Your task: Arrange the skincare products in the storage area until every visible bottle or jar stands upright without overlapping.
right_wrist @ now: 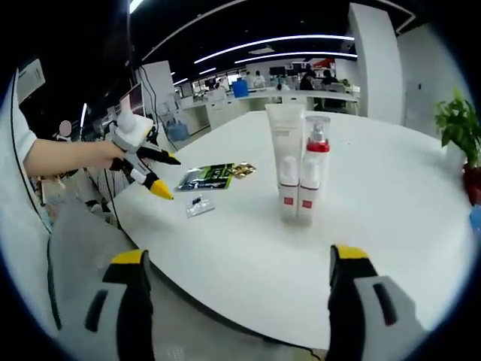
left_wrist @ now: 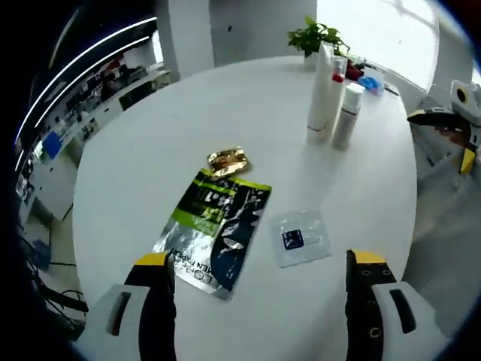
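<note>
White and round, the surface (left_wrist: 150, 150) carries three upright containers at its far side: a tall tube (left_wrist: 321, 90), a red-capped pump bottle (left_wrist: 336, 101) touching it, and a grey spray can (left_wrist: 347, 114) just beside. Three flat packets are counted nearer: a green-black sachet (left_wrist: 214, 229), a small gold sachet (left_wrist: 228, 161), a clear pouch (left_wrist: 301, 237). Left tongs (left_wrist: 259, 282) and right tongs (right_wrist: 237, 282) are both held spread apart, gripping nothing. One potted plant (left_wrist: 316, 36) is seen behind.

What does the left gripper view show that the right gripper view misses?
Left gripper view alone: a silver-white bottle beside the standing pair, and blue items near the window. Right gripper view alone: desks and people beyond the table, and the hand holding the left gripper. Both: white tube, red-capped pump bottle, green-black sachet, gold sachet, clear packet, plant.
</note>
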Demonstrator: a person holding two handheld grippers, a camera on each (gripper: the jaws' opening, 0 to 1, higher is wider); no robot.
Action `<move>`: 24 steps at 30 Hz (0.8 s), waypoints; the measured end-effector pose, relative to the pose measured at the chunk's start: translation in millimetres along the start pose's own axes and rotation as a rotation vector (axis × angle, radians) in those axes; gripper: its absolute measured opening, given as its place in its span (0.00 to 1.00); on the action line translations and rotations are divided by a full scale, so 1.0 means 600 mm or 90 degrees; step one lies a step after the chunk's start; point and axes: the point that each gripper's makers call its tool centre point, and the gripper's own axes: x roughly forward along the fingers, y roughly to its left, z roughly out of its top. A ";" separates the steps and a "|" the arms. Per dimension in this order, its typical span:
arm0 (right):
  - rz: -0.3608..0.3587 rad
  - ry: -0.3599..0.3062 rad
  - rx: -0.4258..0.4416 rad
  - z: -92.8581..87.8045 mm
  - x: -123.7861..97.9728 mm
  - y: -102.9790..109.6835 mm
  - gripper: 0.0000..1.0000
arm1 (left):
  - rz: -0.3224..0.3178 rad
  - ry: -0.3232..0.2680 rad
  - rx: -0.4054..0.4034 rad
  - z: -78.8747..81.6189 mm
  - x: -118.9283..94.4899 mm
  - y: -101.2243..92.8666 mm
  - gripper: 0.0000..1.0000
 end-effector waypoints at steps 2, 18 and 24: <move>-0.003 0.000 0.004 0.000 0.000 -0.002 1.00 | 0.001 0.006 0.004 0.001 0.007 0.009 0.93; -0.009 0.008 0.023 -0.004 0.001 -0.008 1.00 | -0.010 0.065 0.059 0.009 0.072 0.069 0.96; -0.012 0.012 0.028 -0.006 0.001 -0.010 1.00 | -0.020 0.091 0.072 0.004 0.092 0.086 0.97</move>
